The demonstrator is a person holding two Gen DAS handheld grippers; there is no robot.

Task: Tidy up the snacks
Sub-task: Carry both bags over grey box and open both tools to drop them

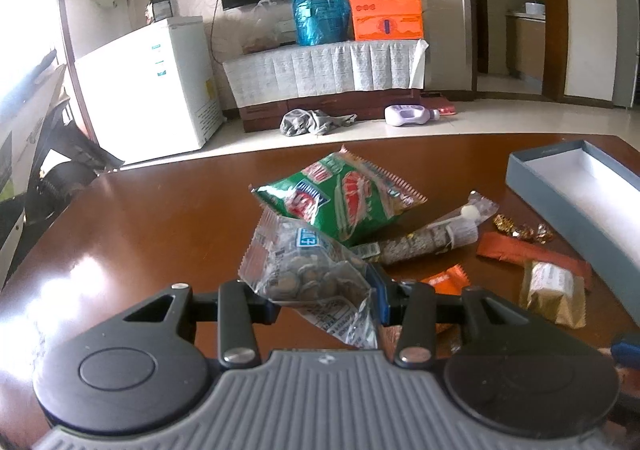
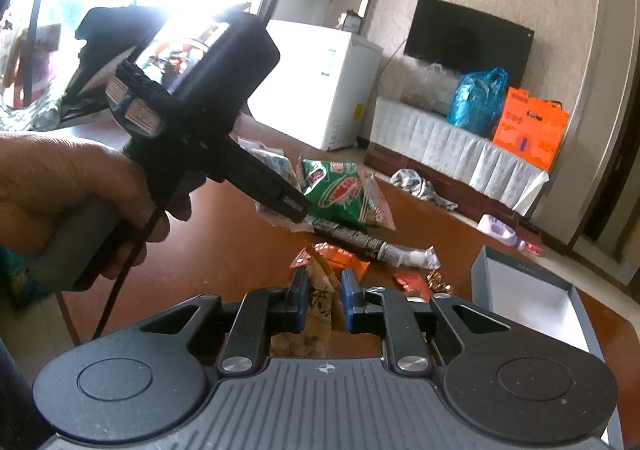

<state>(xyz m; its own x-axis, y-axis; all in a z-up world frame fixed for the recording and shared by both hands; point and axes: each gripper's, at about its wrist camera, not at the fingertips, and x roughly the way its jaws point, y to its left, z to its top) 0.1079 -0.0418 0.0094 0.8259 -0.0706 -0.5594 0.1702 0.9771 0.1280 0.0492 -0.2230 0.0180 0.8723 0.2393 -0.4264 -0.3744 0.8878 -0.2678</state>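
My left gripper (image 1: pixel 326 300) is shut on a clear bag of round snacks (image 1: pixel 308 270) and holds it above the brown table (image 1: pixel 160 218). My right gripper (image 2: pixel 323 306) is shut on a tan snack packet (image 2: pixel 318 298), lifted over the table. The left gripper (image 2: pixel 292 206) shows in the right wrist view, held in a hand. A green snack bag (image 1: pixel 340 198), a long clear packet (image 1: pixel 432 236), an orange-red wrapper (image 1: pixel 532 252), a gold packet (image 1: pixel 554 292) and small wrapped candies (image 1: pixel 524 230) lie on the table. An open grey-blue box (image 1: pixel 576 190) with a white inside stands at the right.
Beyond the table's far edge are a white freezer (image 1: pixel 160 82), a cloth-covered TV stand (image 1: pixel 320 68) with a blue bag and an orange box, and grey cloth (image 1: pixel 312 122) and a purple bottle (image 1: pixel 408 115) on the floor.
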